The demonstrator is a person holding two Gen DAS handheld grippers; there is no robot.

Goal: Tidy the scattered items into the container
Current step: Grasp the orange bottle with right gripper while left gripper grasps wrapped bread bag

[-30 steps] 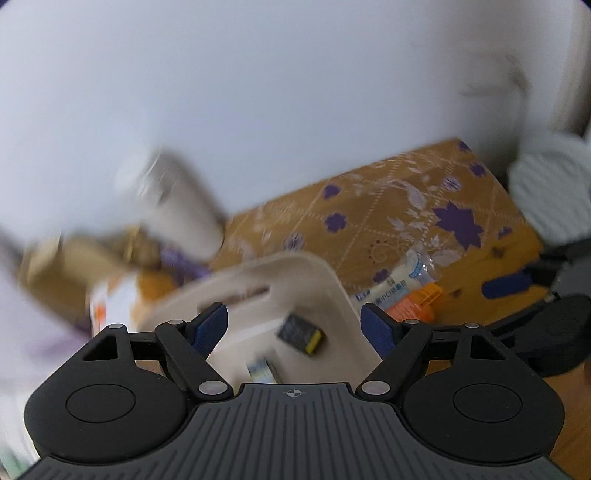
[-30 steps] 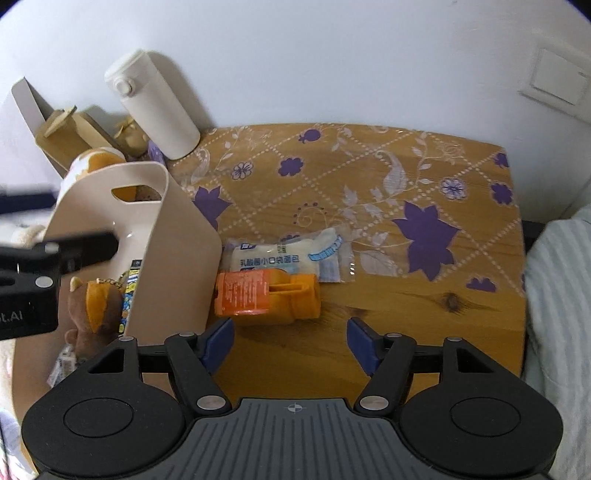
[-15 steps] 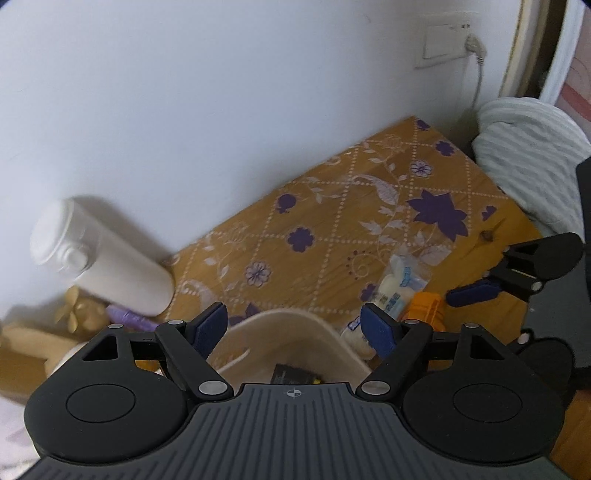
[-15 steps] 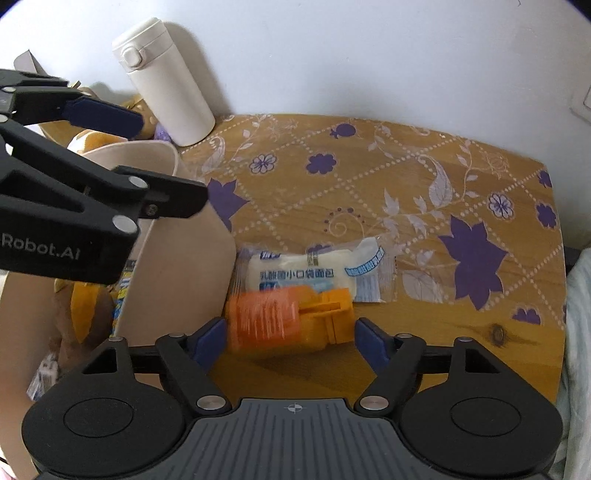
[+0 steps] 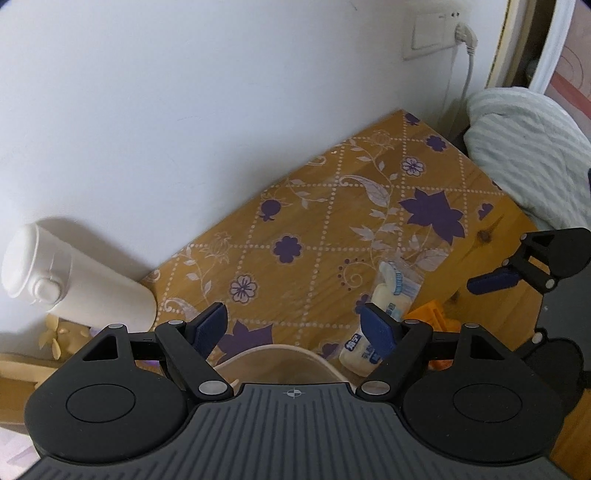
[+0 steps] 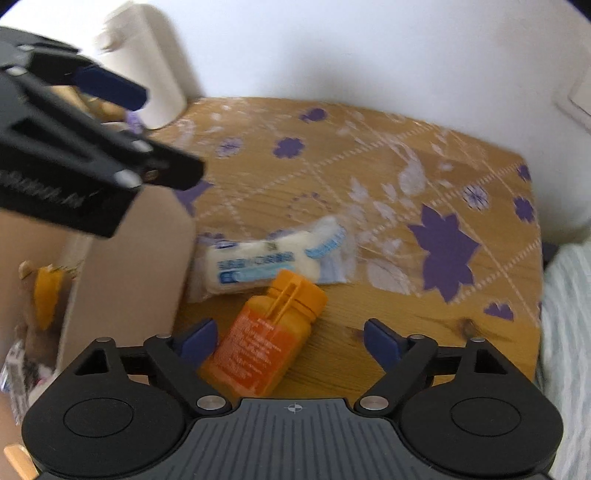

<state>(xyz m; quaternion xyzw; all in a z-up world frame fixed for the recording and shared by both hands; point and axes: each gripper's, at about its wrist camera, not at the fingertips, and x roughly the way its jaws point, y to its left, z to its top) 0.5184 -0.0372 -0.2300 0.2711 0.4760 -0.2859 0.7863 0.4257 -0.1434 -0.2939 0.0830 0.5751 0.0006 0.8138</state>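
An orange bottle (image 6: 262, 339) lies on its side on the patterned table, between the open fingers of my right gripper (image 6: 290, 341), nearer the left finger. A white snack packet (image 6: 273, 260) lies just beyond it. The beige container (image 6: 125, 266) stands to their left, with a plush toy and other items inside. My left gripper (image 5: 295, 326) is open and empty, held above the container's rim (image 5: 280, 350). The packet (image 5: 384, 314) and a bit of the orange bottle (image 5: 428, 314) show in the left wrist view, with my right gripper (image 5: 524, 273) beyond them.
A white flask (image 5: 70, 277) stands at the wall, left of the container; cardboard boxes (image 5: 22, 365) lie beside it. A striped blanket (image 5: 528, 155) borders the table's right edge. A wall socket with a plug (image 5: 443, 33) is above the far corner.
My right gripper has moved down and forward over the orange bottle, which now lies tilted between its fingers. My left gripper has risen and swung away from the container's inside.
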